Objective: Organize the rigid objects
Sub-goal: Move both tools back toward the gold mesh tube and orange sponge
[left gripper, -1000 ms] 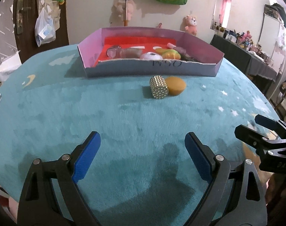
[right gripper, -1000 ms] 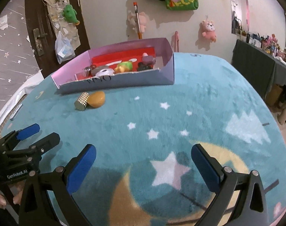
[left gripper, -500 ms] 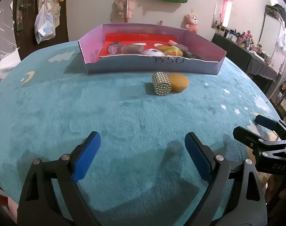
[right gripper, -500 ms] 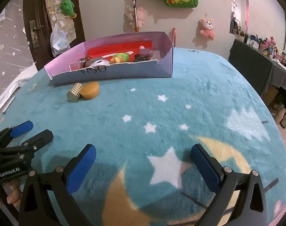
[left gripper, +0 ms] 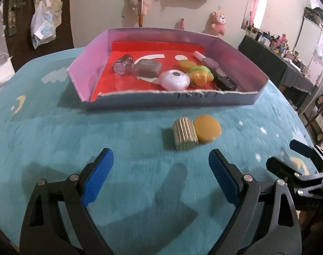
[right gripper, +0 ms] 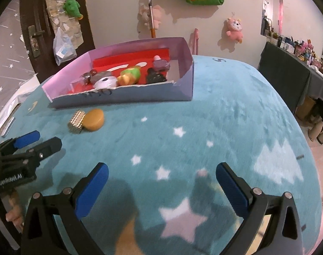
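Observation:
A silver studded cylinder (left gripper: 185, 133) and an orange round lid (left gripper: 207, 128) lie touching on the teal rug, just in front of a pink box with a red floor (left gripper: 91, 61). The box holds several small items, among them a white puck (left gripper: 175, 80). My left gripper (left gripper: 161, 176) is open and empty, a short way before the cylinder. My right gripper (right gripper: 160, 188) is open and empty over the star pattern. The cylinder (right gripper: 77, 120), lid (right gripper: 94, 119) and box (right gripper: 185, 85) show at upper left in the right wrist view.
The round table's teal rug (left gripper: 55, 148) runs to its edge on all sides. Plush toys and a green bag hang on the wall behind. A dark side table (right gripper: 289, 72) with small items stands at right. A door (right gripper: 33, 31) is at left.
Both grippers have moved forward toward the box; the cylinder and lid now sit closer to the left gripper. Both stayed open and empty.

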Demonstrator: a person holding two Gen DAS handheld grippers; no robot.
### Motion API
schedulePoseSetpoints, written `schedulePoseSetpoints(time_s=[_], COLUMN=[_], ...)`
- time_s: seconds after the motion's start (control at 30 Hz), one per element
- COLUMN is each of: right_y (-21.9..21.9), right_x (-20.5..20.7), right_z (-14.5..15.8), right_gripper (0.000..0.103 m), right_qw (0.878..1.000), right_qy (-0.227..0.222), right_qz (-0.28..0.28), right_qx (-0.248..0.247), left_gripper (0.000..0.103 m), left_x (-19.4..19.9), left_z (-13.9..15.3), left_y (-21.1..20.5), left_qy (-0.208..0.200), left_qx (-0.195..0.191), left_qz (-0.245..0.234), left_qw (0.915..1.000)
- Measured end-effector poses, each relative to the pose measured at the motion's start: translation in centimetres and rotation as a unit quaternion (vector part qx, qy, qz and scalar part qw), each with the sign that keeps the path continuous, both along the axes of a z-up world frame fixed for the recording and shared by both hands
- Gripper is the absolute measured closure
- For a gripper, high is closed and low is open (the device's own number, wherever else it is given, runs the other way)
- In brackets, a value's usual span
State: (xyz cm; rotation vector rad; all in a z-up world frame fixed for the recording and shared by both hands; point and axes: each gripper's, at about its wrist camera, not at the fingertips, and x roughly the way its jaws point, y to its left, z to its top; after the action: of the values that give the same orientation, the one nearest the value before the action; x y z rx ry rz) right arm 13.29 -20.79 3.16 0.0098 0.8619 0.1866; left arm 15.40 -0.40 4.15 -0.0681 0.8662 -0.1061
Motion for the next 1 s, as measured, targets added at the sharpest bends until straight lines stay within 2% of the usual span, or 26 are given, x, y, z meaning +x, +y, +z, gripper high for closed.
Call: schedulePoseSetpoints(time_s=[0.2, 0.43, 0.6, 0.8, 0.93, 1.0], right_y=[-0.2, 0.4, 2.3, 4.4, 5.7, 6.0], right_x=[2.3, 4.4, 5.6, 6.9, 7.0, 7.0], right_z=[-0.1, -0.1, -0.3, -0.8, -0.9, -0.9], right_gripper=[0.0, 0.0, 0.0, 0.0, 0.0, 0.003], right_qw=[1.0, 1.0, 0.998, 0.991, 0.989, 0.988], right_qy=[0.014, 0.022, 0.032, 0.049, 0.046, 0.045], right_qz=[0.003, 0.012, 0.051, 0.11, 0.133, 0.144], right_qx=[-0.006, 0.01, 0.032, 0.053, 0.043, 0.039], left_gripper=[0.011, 0.011, 0.011, 0.011, 0.011, 0.011], left_x=[2.6, 3.3, 3.2, 3.6, 3.7, 3.9], left_z=[-0.3, -0.5, 0.0, 0.0, -0.2, -0.1], left_y=[-0.3, 0.9, 2.9, 3.4, 2.9, 2.8], left_qy=[0.02, 0.025, 0.018, 0.029, 0.029, 0.028], left_qx=[0.022, 0.036, 0.043, 0.037, 0.046, 0.042], left_qz=[-0.007, -0.001, 0.006, -0.023, -0.04, -0.052], left_qw=[0.9995, 0.999, 0.9989, 0.9986, 0.9977, 0.9974])
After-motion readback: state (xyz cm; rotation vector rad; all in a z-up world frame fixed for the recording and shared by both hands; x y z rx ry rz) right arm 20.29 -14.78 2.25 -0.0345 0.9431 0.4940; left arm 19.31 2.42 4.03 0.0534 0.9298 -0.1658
